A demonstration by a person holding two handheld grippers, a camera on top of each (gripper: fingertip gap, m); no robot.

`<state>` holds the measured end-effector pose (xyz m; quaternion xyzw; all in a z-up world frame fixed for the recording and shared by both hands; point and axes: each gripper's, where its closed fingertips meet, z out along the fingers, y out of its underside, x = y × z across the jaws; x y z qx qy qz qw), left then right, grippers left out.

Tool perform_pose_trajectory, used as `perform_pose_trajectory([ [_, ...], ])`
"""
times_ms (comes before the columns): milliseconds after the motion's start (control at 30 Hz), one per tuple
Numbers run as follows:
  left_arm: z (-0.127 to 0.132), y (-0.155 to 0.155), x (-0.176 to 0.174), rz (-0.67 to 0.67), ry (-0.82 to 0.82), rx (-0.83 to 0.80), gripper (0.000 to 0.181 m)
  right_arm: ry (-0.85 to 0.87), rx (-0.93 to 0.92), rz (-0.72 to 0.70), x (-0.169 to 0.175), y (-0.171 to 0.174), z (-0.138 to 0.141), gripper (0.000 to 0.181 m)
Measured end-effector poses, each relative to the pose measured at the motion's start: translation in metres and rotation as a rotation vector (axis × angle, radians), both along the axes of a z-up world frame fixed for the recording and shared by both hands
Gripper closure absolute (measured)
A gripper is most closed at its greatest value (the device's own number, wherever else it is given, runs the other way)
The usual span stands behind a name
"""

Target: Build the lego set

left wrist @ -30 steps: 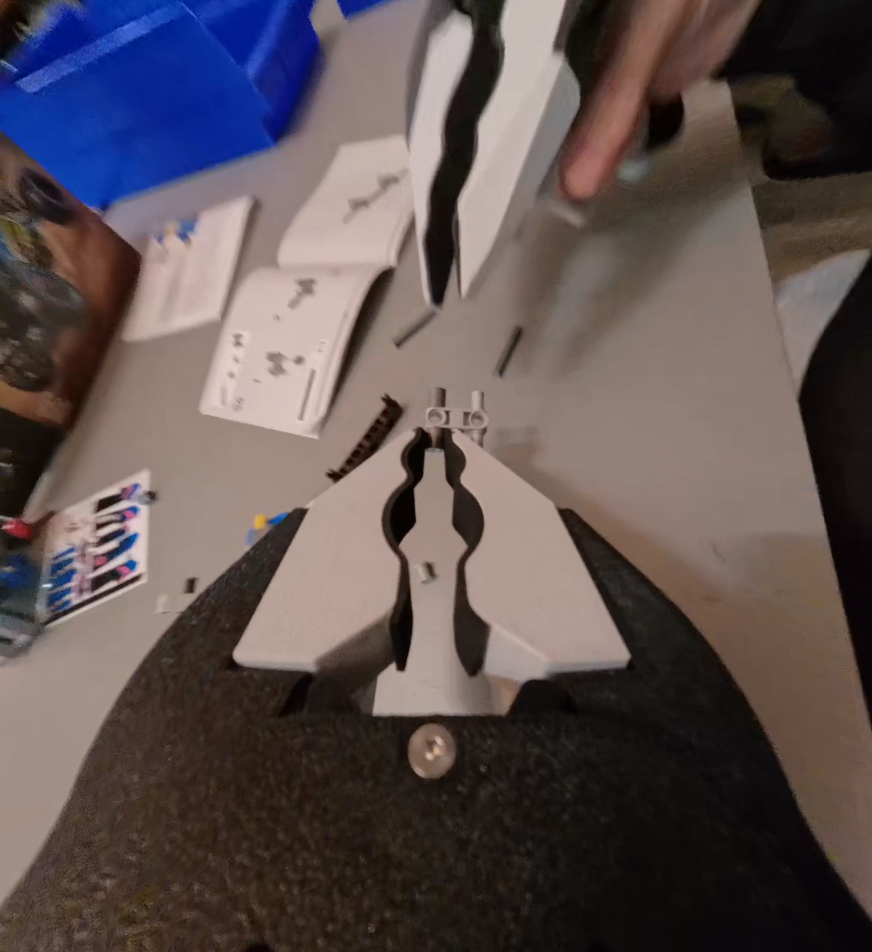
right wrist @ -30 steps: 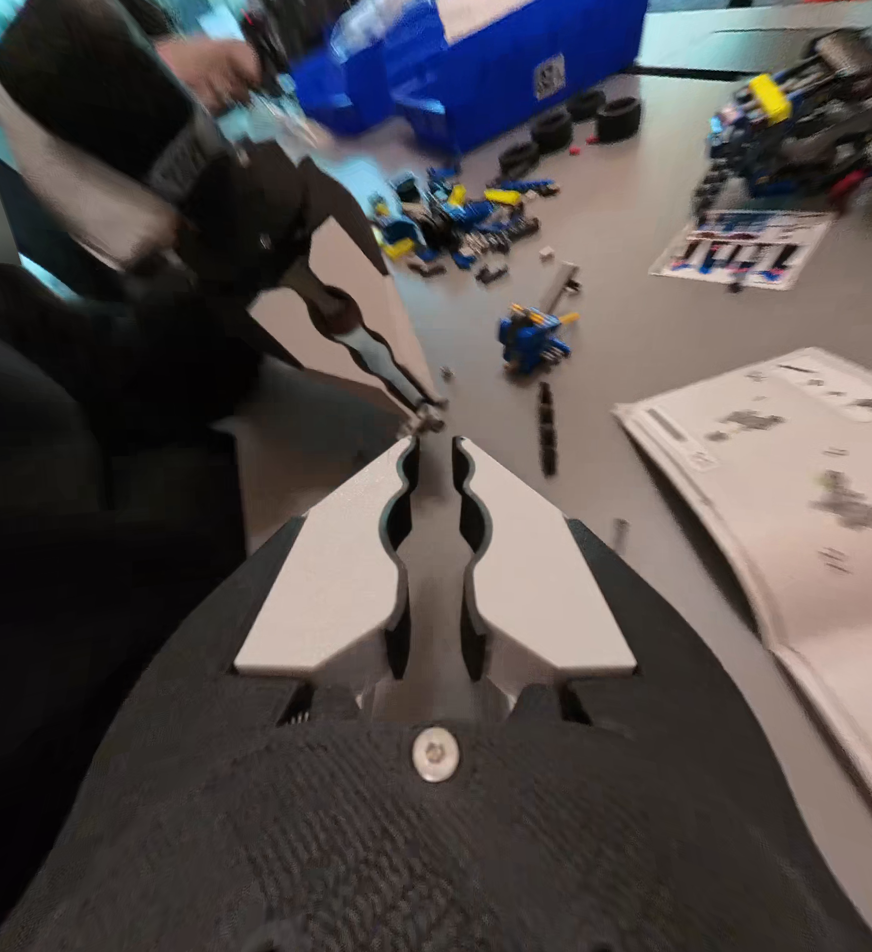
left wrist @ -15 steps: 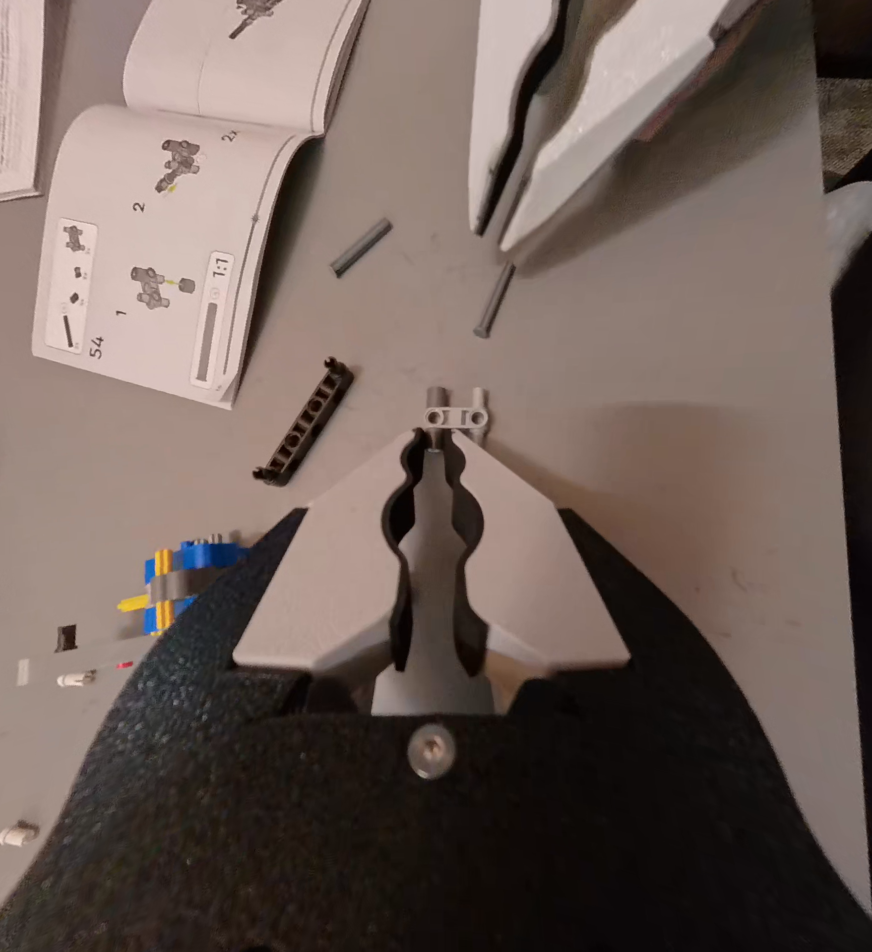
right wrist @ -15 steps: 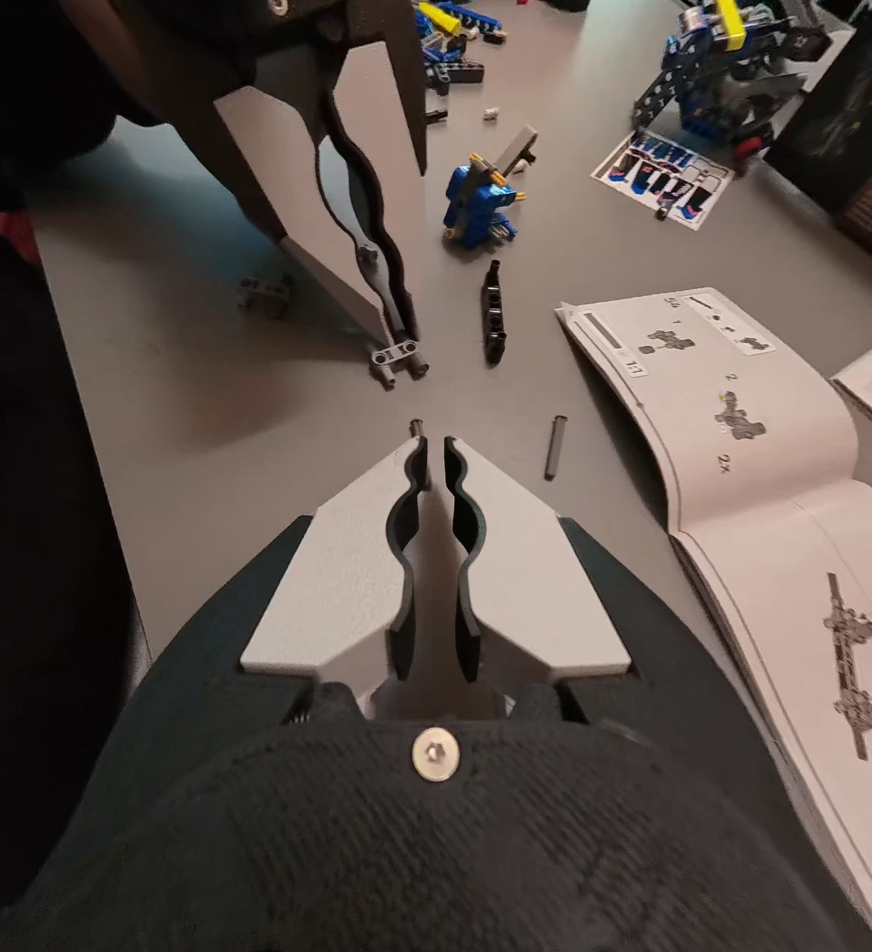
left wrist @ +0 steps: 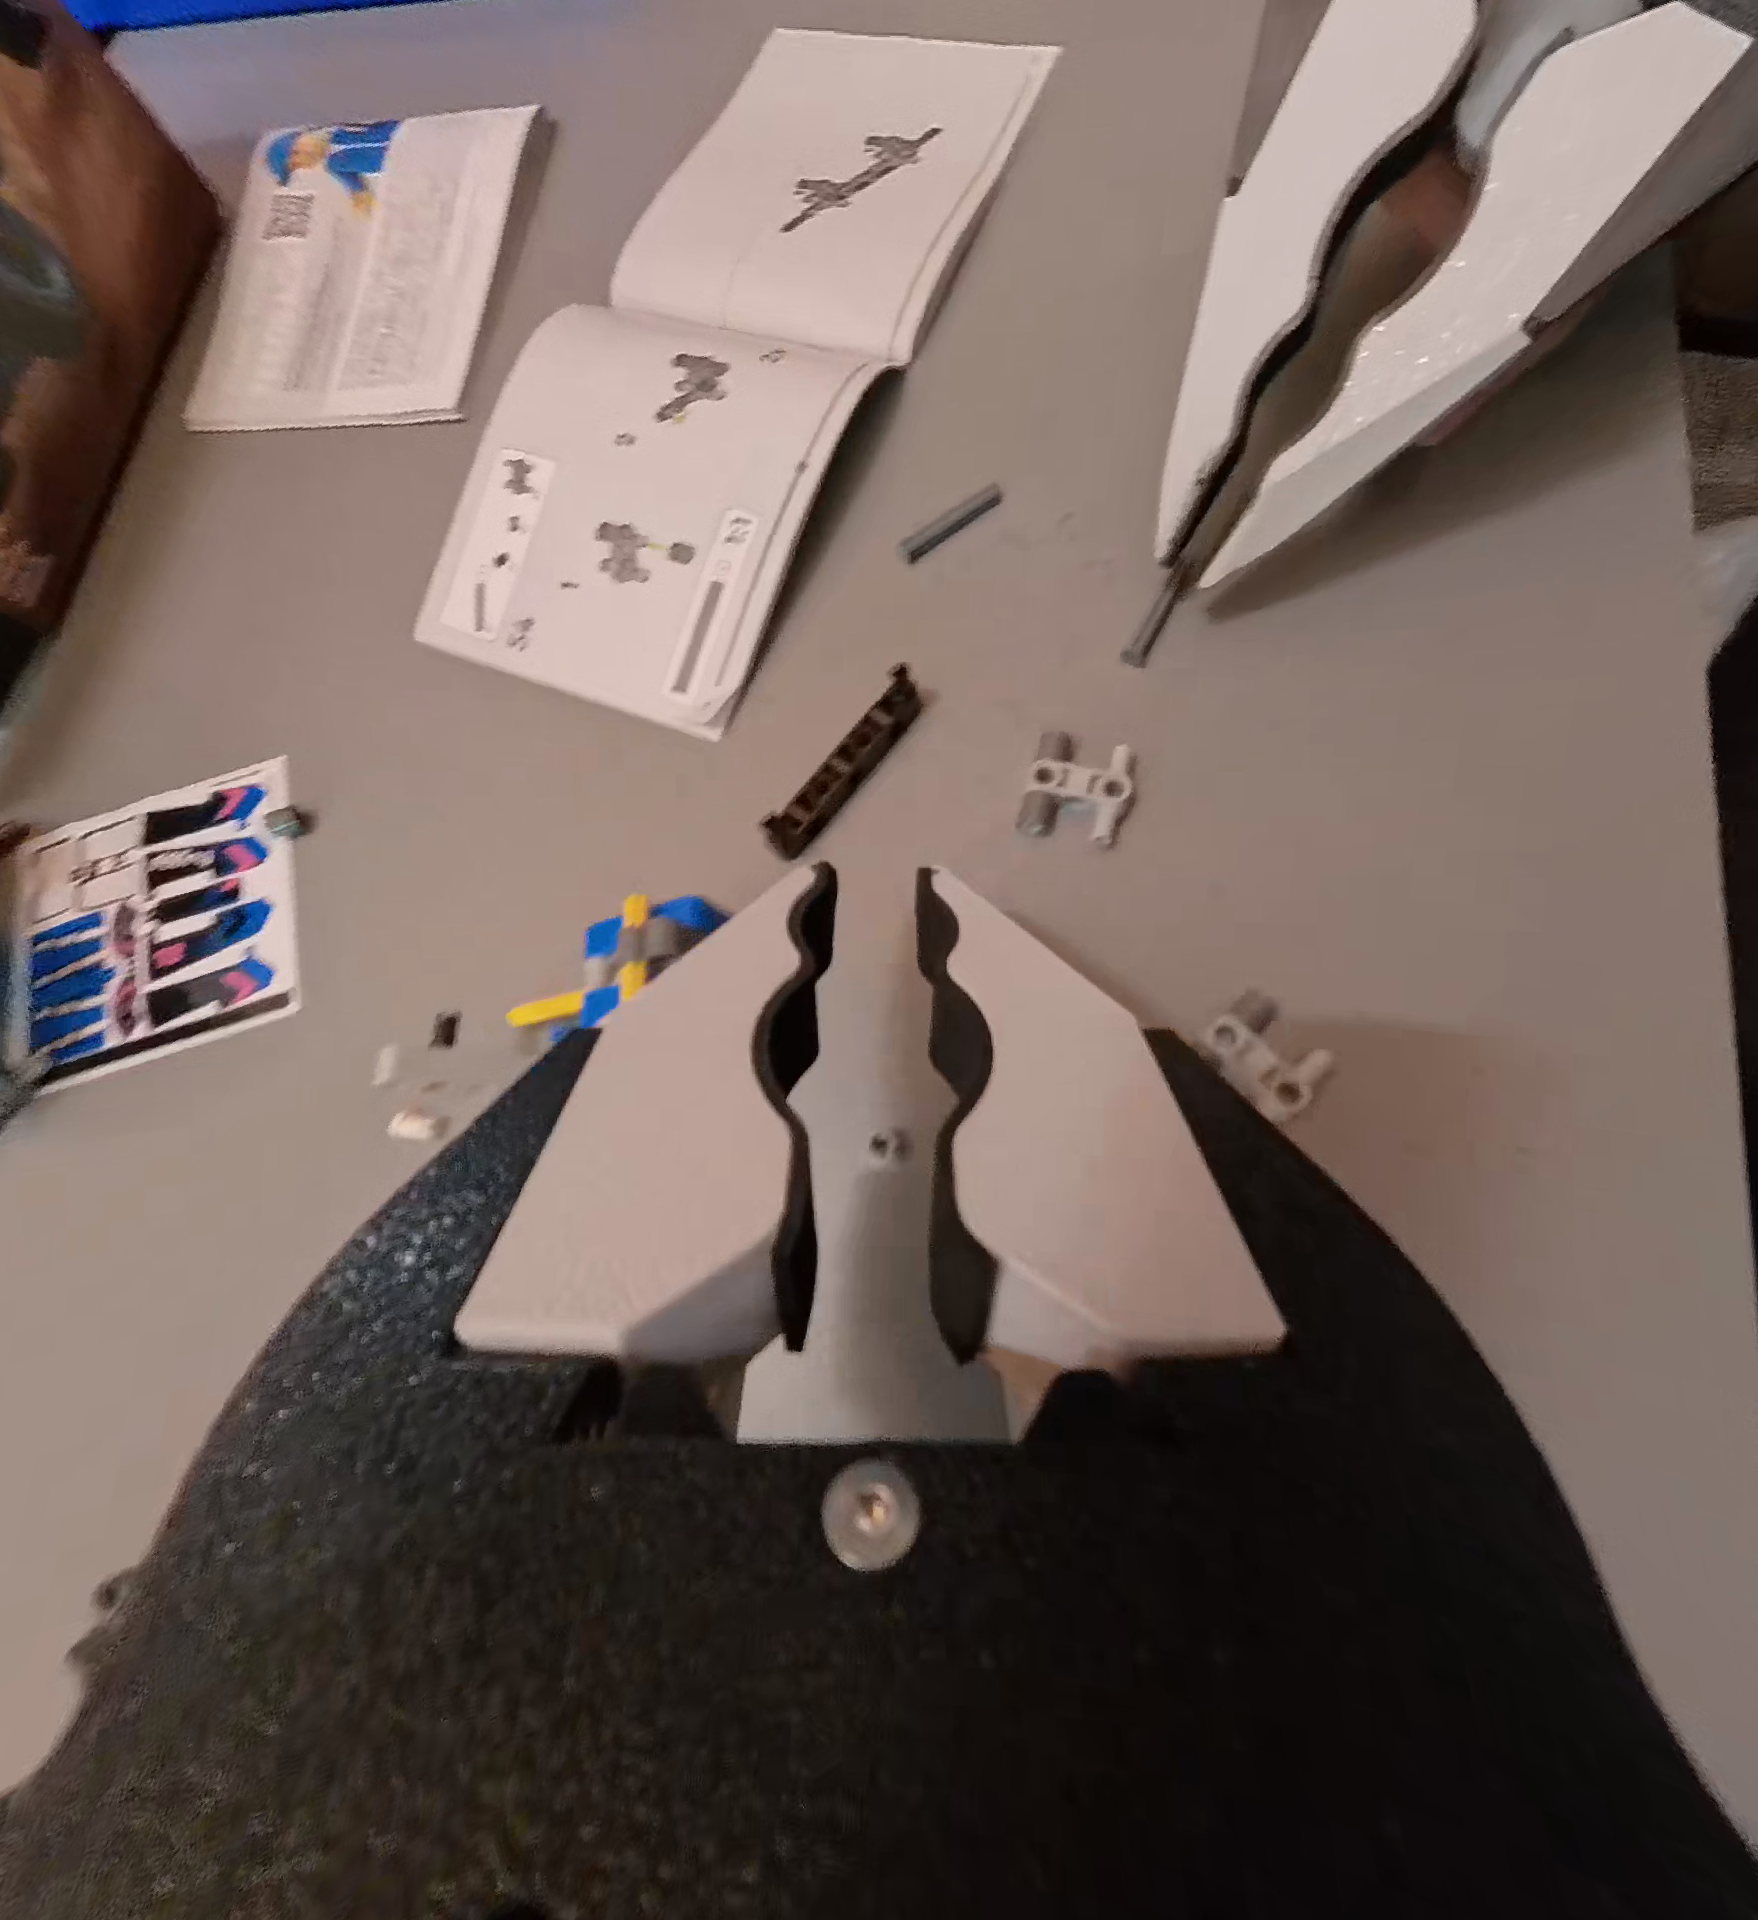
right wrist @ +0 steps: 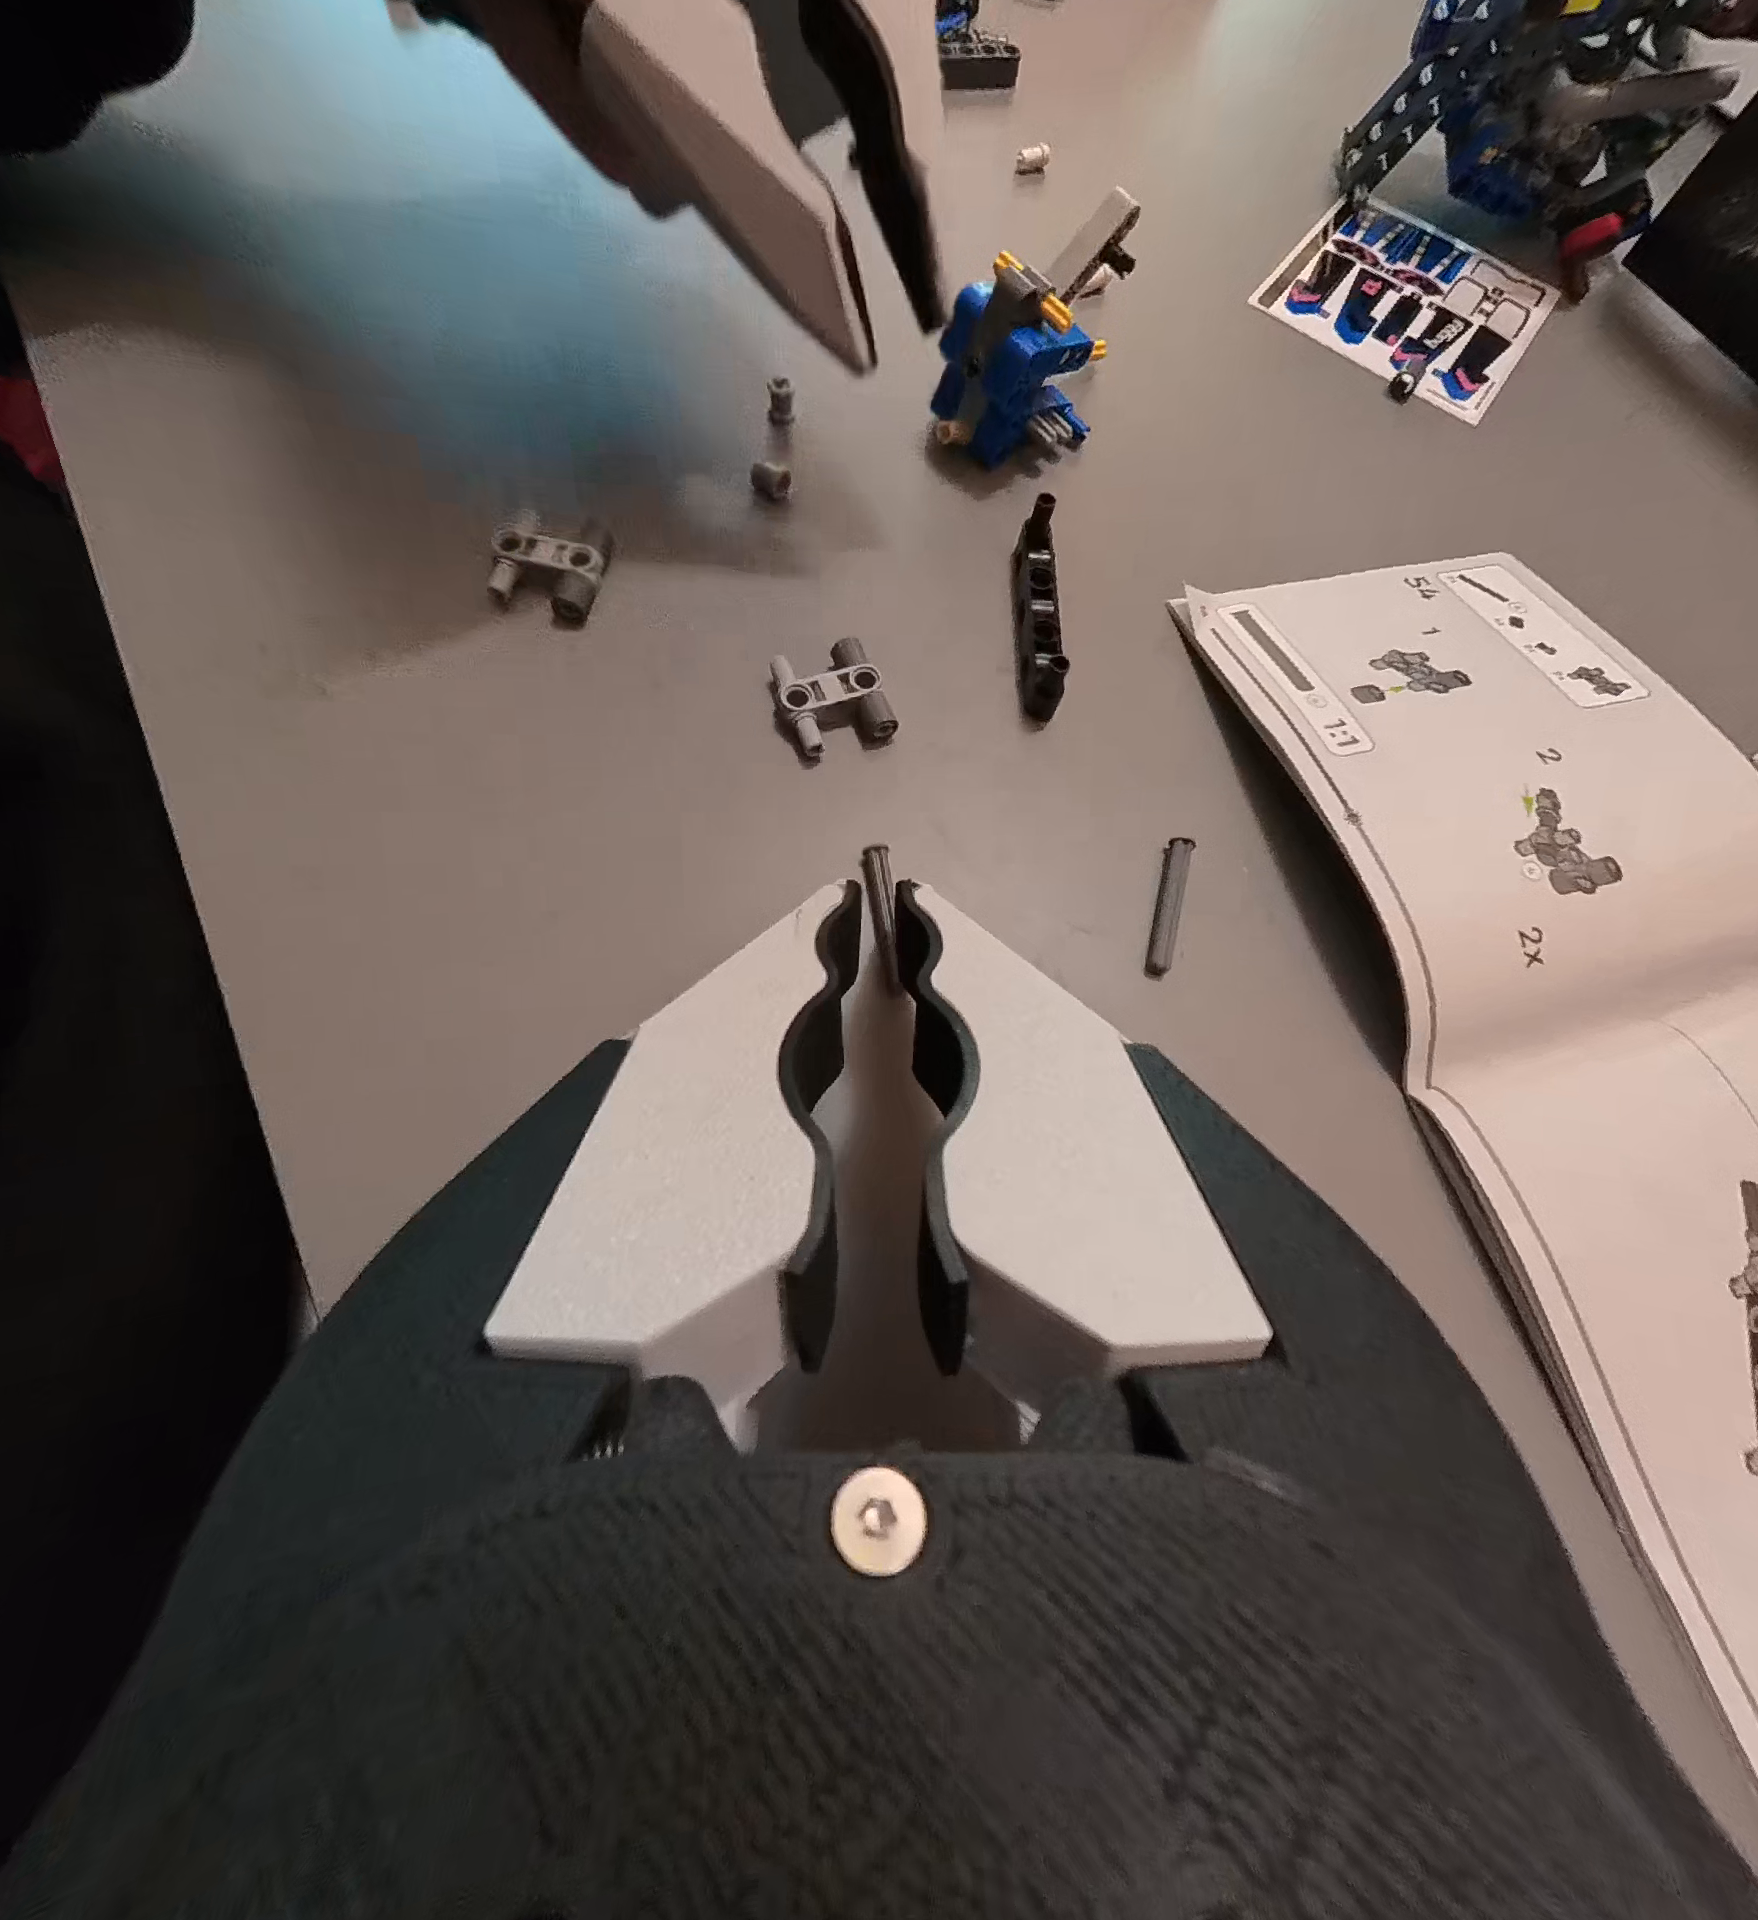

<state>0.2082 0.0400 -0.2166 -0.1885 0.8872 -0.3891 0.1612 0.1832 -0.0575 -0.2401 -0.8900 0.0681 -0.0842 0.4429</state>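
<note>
Released since the earlier frame, the grey connector (left wrist: 1075, 790) now lies on the grey table (left wrist: 1374, 1351), near the left gripper (left wrist: 875, 883) at about 1 o'clock from its tips; the jaws stand apart and empty. Right gripper (right wrist: 880, 894): clenched on a thin dark rod (right wrist: 877, 883), whose end projects past the tips toward 12 o'clock. From these tips the connector (right wrist: 833, 694) also lies near 12 o'clock, with a black beam (right wrist: 1039, 613) at 1 o'clock and an open instruction booklet (right wrist: 1581, 935) at 3 o'clock. A second grey rod (right wrist: 1169, 906) lies loose between right gripper and booklet.
</note>
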Motion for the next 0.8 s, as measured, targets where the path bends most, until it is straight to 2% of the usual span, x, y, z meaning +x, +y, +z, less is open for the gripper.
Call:
perform_pose_trajectory([
  [33,0.002,0.008,0.002,0.015,-0.009,-0.002,0.17,-0.004,-0.003,0.0,0.0,0.001,0.0,0.177],
  [167,0.009,0.036,0.009,0.088,-0.008,-0.034,0.171,-0.019,-0.061,0.006,-0.001,0.005,-0.009,0.176],
  [333,0.013,0.055,0.009,0.122,-0.01,-0.045,0.172,-0.032,-0.085,0.011,0.0,0.008,-0.012,0.176],
  [633,0.0,0.048,-0.01,-0.002,0.048,-0.01,0.172,-0.065,-0.09,-0.005,0.005,0.01,-0.012,0.176],
  [800,-0.006,0.05,-0.009,0.001,0.042,-0.015,0.172,-0.095,-0.073,0.004,0.006,0.009,-0.008,0.175],
])
